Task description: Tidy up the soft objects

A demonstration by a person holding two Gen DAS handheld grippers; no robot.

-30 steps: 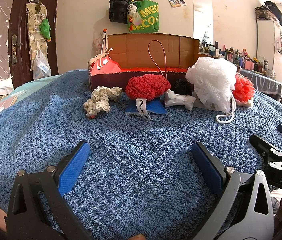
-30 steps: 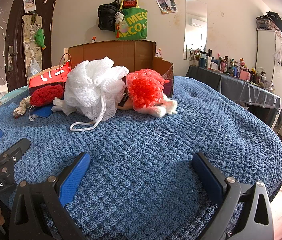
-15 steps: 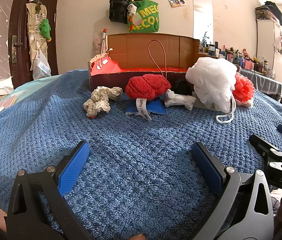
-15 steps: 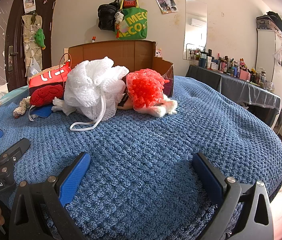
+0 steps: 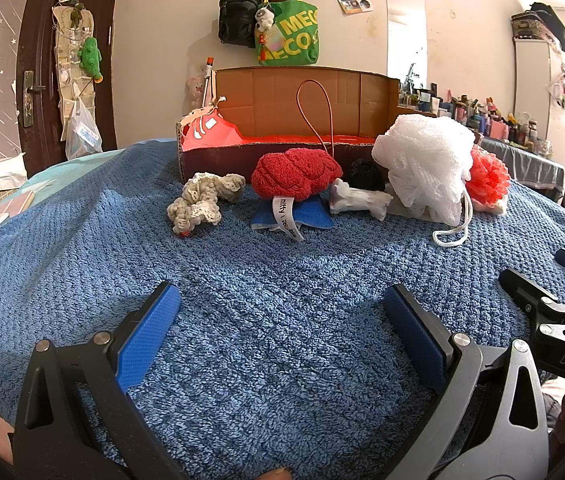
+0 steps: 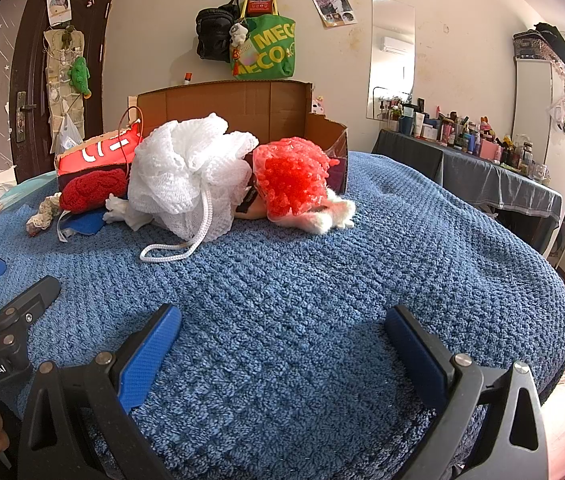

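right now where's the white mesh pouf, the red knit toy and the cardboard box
white mesh pouf (image 6: 186, 176), right wrist view, middle of the netting
red knit toy (image 5: 296, 174), left wrist view, centre of its body
cardboard box (image 5: 282, 96), left wrist view, inner back wall

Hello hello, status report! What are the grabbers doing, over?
Left hand-held gripper open, empty. Right hand-held gripper open, empty. White mesh puff and red puff on blue towel, outside cardboard box. Path clear.

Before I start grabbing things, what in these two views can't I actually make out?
- Cardboard box floor: hidden behind its front wall, both views.
- Black fluffy item: left view, mostly hidden behind the red knit piece and white mesh pouf; unidentifiable.
- Item under the red mesh pouf: right view, only white furry edges show.
- Blue cloth: largely covered.
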